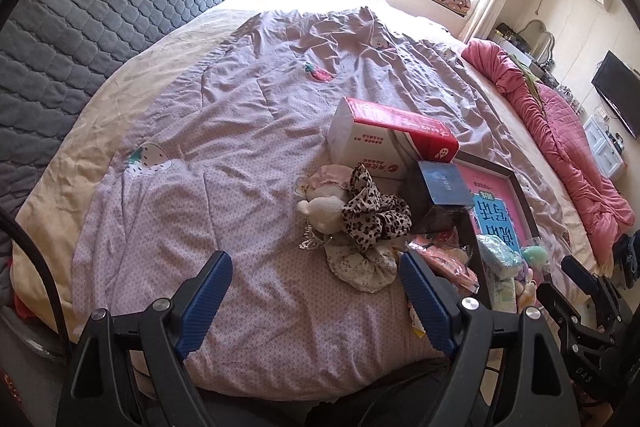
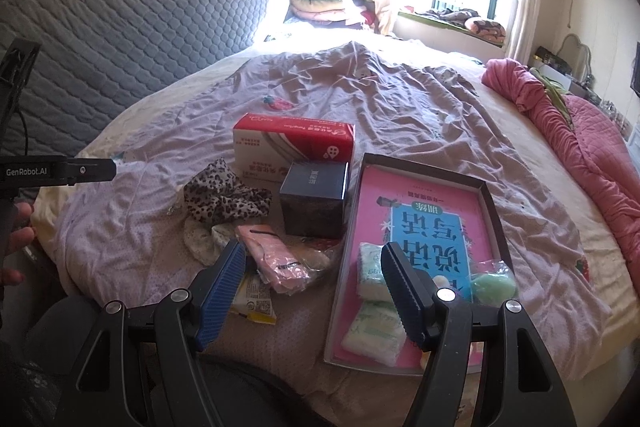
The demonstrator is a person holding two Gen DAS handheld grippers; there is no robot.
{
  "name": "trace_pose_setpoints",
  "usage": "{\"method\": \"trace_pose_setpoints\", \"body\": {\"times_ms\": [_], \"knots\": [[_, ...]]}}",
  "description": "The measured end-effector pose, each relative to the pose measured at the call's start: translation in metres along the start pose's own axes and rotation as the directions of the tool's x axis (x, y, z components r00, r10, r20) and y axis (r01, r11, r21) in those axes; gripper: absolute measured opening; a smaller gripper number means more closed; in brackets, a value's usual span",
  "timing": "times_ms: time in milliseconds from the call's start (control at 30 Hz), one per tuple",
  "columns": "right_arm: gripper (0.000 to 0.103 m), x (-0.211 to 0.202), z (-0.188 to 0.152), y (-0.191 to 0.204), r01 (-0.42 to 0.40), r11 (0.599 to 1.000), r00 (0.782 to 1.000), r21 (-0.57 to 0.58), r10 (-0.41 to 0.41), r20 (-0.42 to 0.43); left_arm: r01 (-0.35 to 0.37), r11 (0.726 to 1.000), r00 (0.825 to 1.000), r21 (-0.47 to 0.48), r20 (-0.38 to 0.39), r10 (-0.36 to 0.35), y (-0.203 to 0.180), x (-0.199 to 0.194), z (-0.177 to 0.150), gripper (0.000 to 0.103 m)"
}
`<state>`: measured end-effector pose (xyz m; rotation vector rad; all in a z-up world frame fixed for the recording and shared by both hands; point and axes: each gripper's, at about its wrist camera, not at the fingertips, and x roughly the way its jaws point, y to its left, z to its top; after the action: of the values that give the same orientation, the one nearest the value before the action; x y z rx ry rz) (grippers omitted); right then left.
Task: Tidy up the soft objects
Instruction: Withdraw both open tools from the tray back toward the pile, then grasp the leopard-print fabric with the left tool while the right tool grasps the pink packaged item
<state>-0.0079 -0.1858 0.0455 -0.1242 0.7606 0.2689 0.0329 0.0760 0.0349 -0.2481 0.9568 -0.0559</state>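
Bed (image 1: 240,131) held the leopard scrunchie (image 1: 374,213) beside the tray (image 2: 490,211), both claws, left (image 1: 316,301) and right (image 2: 314,293), gaped empty above; probably best pinching its bunched middle.

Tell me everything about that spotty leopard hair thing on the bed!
The leopard-print scrunchie is a big ruffled ring of thin, floppy fabric, tan with dark brown spots. It lies crumpled on the lilac quilt, untouched by either gripper. It rests against a white plush toy, partly over a pale floral scrunchie, with the dark blue box beside it and the red-and-white tissue pack behind.
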Motion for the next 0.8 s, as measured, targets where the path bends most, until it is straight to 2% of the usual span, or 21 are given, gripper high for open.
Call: {"method": "trace_pose_setpoints", "body": {"times_ms": [167, 367, 533, 800], "knots": [[0.072, 0.01, -0.005, 0.0, -0.009, 1.0, 1.0, -0.002, 0.009, -0.03, 0.004, 1.0, 1.0, 0.016, -0.028, -0.003, -0.006, 0.015, -0.007, 0.085], [0.072, 0.022, -0.009, 0.004, -0.027, 0.999, 0.998, -0.019, 0.026, -0.064, 0.053, 0.998, 0.998, 0.044, -0.044, -0.051, -0.019, 0.026, -0.014, 0.085], [0.072, 0.035, -0.013, 0.012, -0.039, 0.998, 0.993, -0.058, 0.032, -0.112, 0.038, 0.996, 0.998, 0.082, -0.049, -0.034, -0.028, 0.038, -0.019, 0.085], [0.072, 0.065, -0.017, 0.022, -0.023, 0.99, 0.987, -0.141, -0.001, -0.163, 0.044, 0.998, 0.996, 0.052, -0.078, -0.04, -0.02, 0.059, -0.015, 0.088]]}}
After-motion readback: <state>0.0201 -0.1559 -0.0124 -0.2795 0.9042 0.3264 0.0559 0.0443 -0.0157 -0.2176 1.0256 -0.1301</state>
